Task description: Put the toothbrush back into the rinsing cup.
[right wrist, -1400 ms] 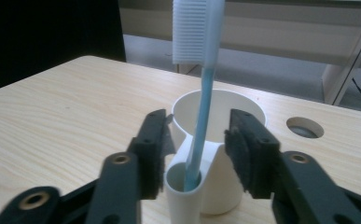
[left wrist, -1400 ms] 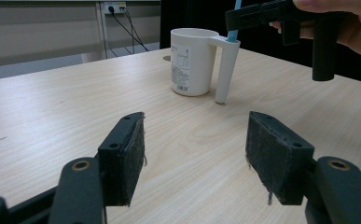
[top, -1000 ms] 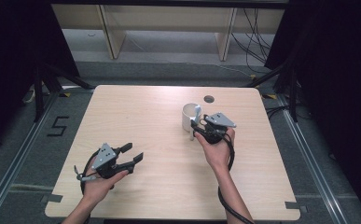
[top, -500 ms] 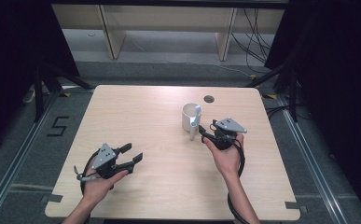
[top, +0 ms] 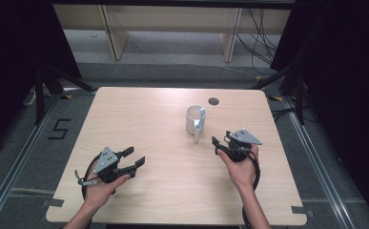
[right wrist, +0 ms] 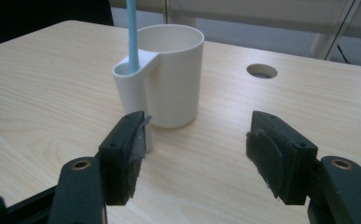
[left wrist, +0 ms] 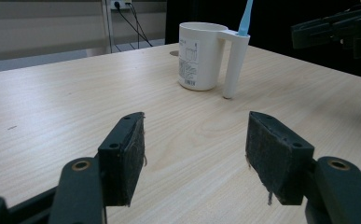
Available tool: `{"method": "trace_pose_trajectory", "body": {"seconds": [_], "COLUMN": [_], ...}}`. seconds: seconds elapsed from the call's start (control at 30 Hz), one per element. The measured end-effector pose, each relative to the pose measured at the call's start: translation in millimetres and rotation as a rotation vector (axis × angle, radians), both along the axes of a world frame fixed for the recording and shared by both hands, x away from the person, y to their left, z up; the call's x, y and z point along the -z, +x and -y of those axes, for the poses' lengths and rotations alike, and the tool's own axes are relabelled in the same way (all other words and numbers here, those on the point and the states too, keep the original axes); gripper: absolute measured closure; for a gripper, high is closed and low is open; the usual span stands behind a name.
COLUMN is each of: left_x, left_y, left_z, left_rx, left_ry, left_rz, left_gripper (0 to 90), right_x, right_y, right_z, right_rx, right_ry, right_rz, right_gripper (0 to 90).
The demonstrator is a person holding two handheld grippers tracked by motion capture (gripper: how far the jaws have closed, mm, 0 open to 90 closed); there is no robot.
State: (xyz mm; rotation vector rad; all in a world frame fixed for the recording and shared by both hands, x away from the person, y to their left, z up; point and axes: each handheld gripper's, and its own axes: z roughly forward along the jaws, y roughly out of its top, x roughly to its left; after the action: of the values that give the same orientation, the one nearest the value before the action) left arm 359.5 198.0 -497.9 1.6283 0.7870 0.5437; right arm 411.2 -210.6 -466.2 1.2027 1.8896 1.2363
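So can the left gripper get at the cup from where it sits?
Probably yes: bare table lies between the open left gripper and the white cup, though its handle tube faces the right gripper.

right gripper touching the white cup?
Apart. The high view shows bare table between the right gripper and the white cup; its fingers stand open, empty.

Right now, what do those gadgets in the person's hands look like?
Each hand-held gripper is black, with two flat jaws lined with dark, slightly frayed pads. The left hand-held gripper and the right hand-held gripper each carry a grey three-cornered plate on top, and a black cable loops back from each. The forearms are bare, no sleeves.
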Motion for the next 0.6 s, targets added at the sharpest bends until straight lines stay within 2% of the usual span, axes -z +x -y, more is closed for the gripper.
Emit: {"method": "trace_pose_trajectory", "body": {"seconds": [0.03,0.07,0.1,0.2,0.23,0.3,0.33,0.37,0.43,0.47,0.5,0.53,0.57,0.6], "left_x": [0.1,-0.6,0.1,0.7,1.0,0.8,1.2,1.5,1.8,2.7,3.0,3.0,3.4,3.7], "left_y": [0.1,-0.9,0.0,0.9,1.1,0.4,0.6,0.8,1.1,1.8,1.9,1.9,2.0,2.1], "left_z": [-0.4,-1.4,-1.4,-2.5,-3.0,-4.5,-4.9,-5.6,-6.1,-6.9,-7.4,-7.4,-8.1,-8.7], "left_rx": [-0.002,-0.011,-0.009,-0.012,-0.011,-0.020,-0.021,-0.022,-0.023,-0.027,-0.029,-0.029,-0.031,-0.031], "left_ry": [0.000,0.013,0.002,0.000,-0.001,0.014,0.013,0.015,0.014,0.010,0.013,0.013,0.014,0.015], "left_rz": [0.000,-0.010,-0.005,-0.004,-0.004,-0.013,-0.015,-0.015,-0.016,-0.017,-0.019,-0.019,-0.020,-0.022], "left_gripper": [37.1,37.0,37.1,37.1,37.0,37.0,37.0,37.0,37.0,37.1,37.1,37.1,37.0,37.1], "right_x": [1.2,1.5,2.1,4.4,4.5,7.4,8.5,8.8,11.4,13.5,15.1,16.8,17.1,17.3], "right_y": [-2.0,-2.5,-5.7,-9.3,-12.0,-17.9,-19.8,-24.1,-26.7,-36.9,-38.5,-41.9,-45.6,-50.1], "right_z": [0.5,3.7,3.9,11.1,13.3,16.0,20.0,23.2,25.3,27.1,31.9,33.6,36.7,38.9], "right_rx": [0.008,0.001,0.018,0.007,0.008,0.030,0.014,0.025,0.016,0.041,0.023,0.032,0.026,0.016], "right_ry": [0.030,0.008,0.031,0.013,0.018,0.036,0.021,0.000,0.005,0.036,0.015,0.026,0.005,0.002], "right_rz": [-0.016,0.000,-0.016,0.001,-0.023,-0.020,-0.012,-0.011,0.002,-0.034,-0.018,-0.009,0.001,-0.016], "right_gripper": [37.9,38.0,37.9,38.1,38.2,38.5,38.6,38.8,38.9,39.0,39.1,39.1,39.2,39.3]}}
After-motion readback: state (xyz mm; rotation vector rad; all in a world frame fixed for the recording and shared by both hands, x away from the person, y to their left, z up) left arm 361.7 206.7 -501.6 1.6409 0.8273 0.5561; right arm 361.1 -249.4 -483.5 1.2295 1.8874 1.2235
